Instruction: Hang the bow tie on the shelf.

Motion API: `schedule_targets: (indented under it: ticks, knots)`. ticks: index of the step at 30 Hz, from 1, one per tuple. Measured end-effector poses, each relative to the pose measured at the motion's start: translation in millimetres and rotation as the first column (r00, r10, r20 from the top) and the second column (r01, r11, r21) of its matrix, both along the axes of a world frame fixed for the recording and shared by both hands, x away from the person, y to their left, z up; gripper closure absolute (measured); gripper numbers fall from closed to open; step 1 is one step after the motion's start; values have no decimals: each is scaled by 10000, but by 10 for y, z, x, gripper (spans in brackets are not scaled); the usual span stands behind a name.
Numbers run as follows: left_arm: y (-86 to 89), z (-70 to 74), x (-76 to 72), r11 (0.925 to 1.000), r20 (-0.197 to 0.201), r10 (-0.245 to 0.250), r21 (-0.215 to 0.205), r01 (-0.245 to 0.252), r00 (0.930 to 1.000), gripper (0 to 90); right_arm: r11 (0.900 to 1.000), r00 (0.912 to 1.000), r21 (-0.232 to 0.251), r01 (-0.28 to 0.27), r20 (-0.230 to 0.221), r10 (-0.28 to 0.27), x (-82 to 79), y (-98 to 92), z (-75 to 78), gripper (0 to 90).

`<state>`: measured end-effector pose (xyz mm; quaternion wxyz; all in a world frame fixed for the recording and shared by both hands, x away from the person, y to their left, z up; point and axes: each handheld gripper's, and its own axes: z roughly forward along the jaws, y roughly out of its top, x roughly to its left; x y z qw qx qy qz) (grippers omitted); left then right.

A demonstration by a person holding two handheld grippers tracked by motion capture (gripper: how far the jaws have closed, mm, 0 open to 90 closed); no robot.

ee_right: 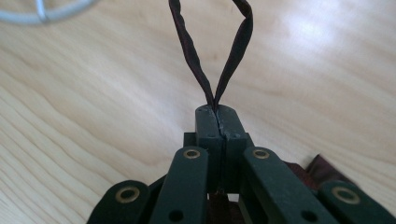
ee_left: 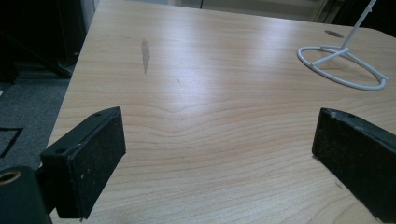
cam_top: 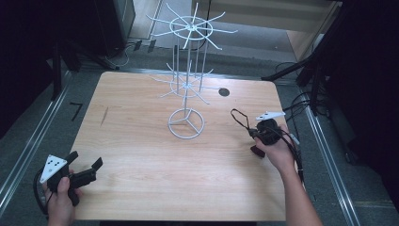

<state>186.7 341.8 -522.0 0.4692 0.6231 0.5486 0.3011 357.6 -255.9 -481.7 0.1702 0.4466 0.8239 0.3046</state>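
A: Right tool (ee_right: 217,116) is clenched tight on a dark cord loop (ee_right: 212,51), the loop standing out past its tips over the tabletop (cam_top: 141,155).
B: And a dark red pouch (cam_top: 257,150) sits under that hand, right of the white wire rack (cam_top: 187,123).
A: Left tool (cam_top: 87,165) at the near left corner, jaws spread wide, gripping nothing.
B: Rack's ring base (ee_left: 343,70) well ahead of it.

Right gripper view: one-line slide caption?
Right tongs shut on a dark cord loop above the wooden table.
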Motion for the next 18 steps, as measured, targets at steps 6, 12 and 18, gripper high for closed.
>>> schedule_targets:
  ticks: [6,12,18]
  knots:
    - [0,0,0,10000,1,-6,-2,6,10000,32,9943,9954,1064,-19,951,-83,-91,44,157,900]
    - [0,0,0,10000,12,2,-29,-2,10000,32,9808,9871,1942,-198,1594,-116,-163,143,289,900]
    - [1,-2,1,10000,42,16,-73,-16,10000,32,9574,9774,2867,-355,2099,-266,-222,241,413,900]
